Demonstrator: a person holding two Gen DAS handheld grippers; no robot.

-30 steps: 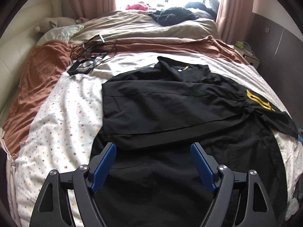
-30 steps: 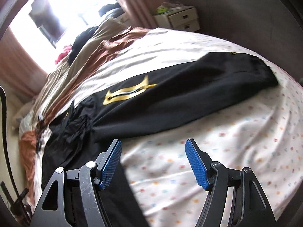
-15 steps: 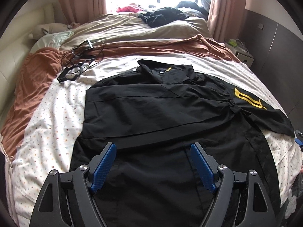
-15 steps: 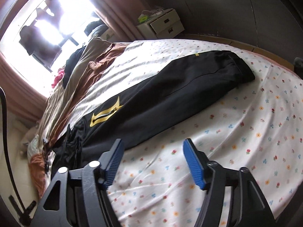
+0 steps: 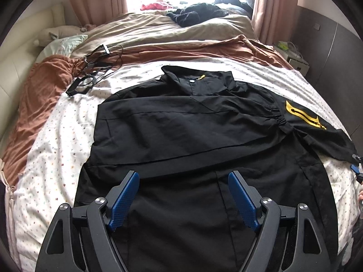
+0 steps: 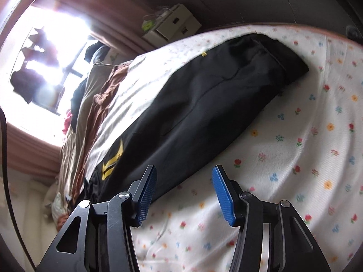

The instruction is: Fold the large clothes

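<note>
Jaws spread, empty; black jacket (image 5: 181, 136) ahead of both.

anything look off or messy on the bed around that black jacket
The black jacket is half folded: one sleeve lies across the body, while the sleeve with the yellow emblem sticks out straight. A tangle of black cables sits on the sheet near the collar.
</note>
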